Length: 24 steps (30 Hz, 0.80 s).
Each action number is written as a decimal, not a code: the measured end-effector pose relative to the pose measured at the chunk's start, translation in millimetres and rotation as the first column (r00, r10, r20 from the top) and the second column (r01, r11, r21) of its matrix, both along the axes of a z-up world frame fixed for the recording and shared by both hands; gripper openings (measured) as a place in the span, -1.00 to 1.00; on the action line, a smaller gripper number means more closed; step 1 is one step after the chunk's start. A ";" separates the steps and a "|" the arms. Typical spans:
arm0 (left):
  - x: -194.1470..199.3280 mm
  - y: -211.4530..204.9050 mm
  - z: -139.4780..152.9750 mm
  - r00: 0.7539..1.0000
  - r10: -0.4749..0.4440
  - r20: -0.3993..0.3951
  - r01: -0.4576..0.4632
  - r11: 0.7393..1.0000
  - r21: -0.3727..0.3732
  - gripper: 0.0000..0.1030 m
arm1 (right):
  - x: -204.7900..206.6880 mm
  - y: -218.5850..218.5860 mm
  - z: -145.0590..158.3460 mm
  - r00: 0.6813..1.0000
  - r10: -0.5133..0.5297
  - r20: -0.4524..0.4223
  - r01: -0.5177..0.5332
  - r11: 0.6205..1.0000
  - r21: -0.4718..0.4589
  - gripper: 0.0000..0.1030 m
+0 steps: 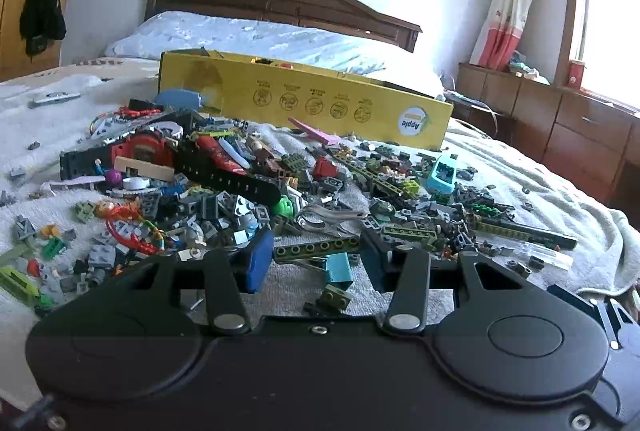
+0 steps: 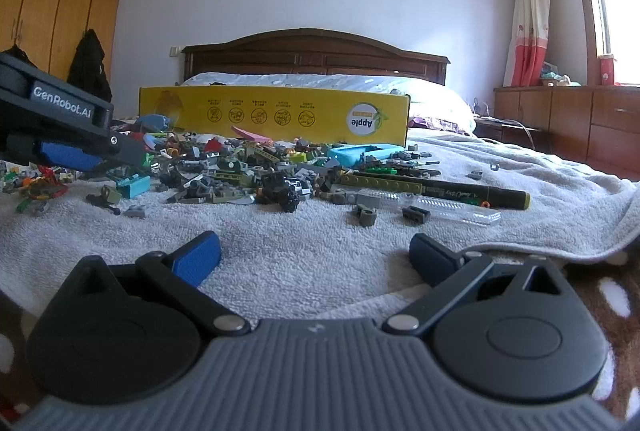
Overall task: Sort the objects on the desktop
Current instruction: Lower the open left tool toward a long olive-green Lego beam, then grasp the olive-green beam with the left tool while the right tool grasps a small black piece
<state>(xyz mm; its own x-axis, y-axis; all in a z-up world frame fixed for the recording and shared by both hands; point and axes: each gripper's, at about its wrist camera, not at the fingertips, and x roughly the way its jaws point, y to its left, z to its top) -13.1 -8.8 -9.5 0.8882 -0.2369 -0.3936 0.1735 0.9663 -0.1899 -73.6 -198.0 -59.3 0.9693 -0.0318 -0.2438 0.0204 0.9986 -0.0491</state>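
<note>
A heap of small toy bricks (image 1: 224, 207) and odd items lies on a white towel (image 2: 280, 255) on a bed. In the left wrist view my left gripper (image 1: 317, 257) has an olive holed beam (image 1: 316, 249) spanning its jaws, each end against a pad. A teal binder clip (image 1: 338, 269) lies just under the beam. The right wrist view shows the left gripper (image 2: 128, 155) low at the pile's left, above the teal clip (image 2: 134, 187). My right gripper (image 2: 316, 257) stands open over bare towel, nothing between its fingers.
A long yellow box (image 1: 304, 99) (image 2: 276, 115) stands behind the pile. A black marker (image 2: 440, 191) and a clear tube (image 2: 440, 209) lie at the right of the pile. A black strap with a red dial (image 1: 160, 159) and a metal tool (image 1: 328, 219) sit among the bricks.
</note>
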 end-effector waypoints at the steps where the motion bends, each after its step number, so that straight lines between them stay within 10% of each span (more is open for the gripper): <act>1: -1.6 0.5 1.1 1.000 -0.001 0.007 0.001 1.000 0.006 -0.13 | 0.6 -1.8 1.5 1.000 0.006 -0.005 -0.005 1.000 0.004 1.00; 6: -5.9 2.7 2.6 1.000 0.001 0.026 -0.002 1.000 0.026 -0.13 | 0.0 -11.9 12.8 1.000 0.013 -0.005 -0.013 0.998 0.066 0.94; 21: -7.0 12.9 -8.7 1.000 0.004 -0.022 -0.004 1.000 0.022 -0.13 | 37.0 -4.6 27.4 0.993 0.094 -0.073 -0.083 0.986 0.146 -0.69; 24: -8.4 15.7 -8.1 1.000 0.005 -0.017 -0.005 1.000 0.022 -0.13 | 27.6 -14.7 29.4 0.991 0.113 -0.069 -0.098 0.976 0.196 -0.70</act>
<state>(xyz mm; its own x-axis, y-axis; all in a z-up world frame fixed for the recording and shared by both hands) -21.5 6.8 -17.7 0.8827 -0.2236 -0.4133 0.1655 0.9711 -0.1719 -46.0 -212.6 -29.9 0.9422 0.1242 -0.3112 -0.0817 0.9859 0.1462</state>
